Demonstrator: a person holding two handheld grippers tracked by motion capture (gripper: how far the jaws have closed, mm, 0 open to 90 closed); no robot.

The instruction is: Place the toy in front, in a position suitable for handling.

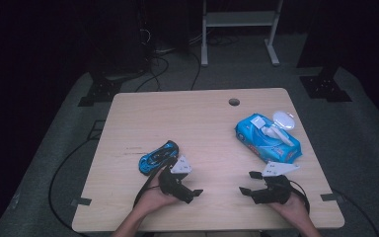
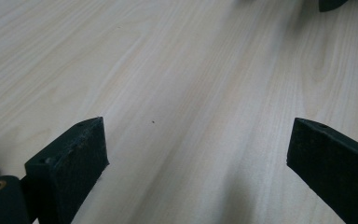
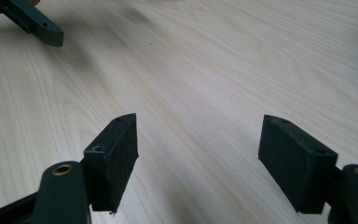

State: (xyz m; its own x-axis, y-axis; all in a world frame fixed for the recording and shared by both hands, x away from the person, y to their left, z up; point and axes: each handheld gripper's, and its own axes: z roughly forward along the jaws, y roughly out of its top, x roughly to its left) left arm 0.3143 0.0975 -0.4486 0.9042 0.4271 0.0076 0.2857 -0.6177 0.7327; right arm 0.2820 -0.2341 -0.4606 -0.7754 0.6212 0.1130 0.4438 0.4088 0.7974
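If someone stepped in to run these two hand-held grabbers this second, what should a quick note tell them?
Left gripper: jaws open, nothing between them, low over the table.
Right gripper: jaws open, holding nothing, facing the left one.
Blue toy car: on the table just beyond the left gripper.
Blue wet-wipes pack: lid flipped open, beyond the right gripper.
Done: nothing picked up.
Left: probably grasping these two things.

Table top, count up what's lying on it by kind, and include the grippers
Blue toy car: 1
Blue wet-wipes pack: 1
Hand-held grippers: 2, left gripper and right gripper, both open and holding nothing
Total: 4
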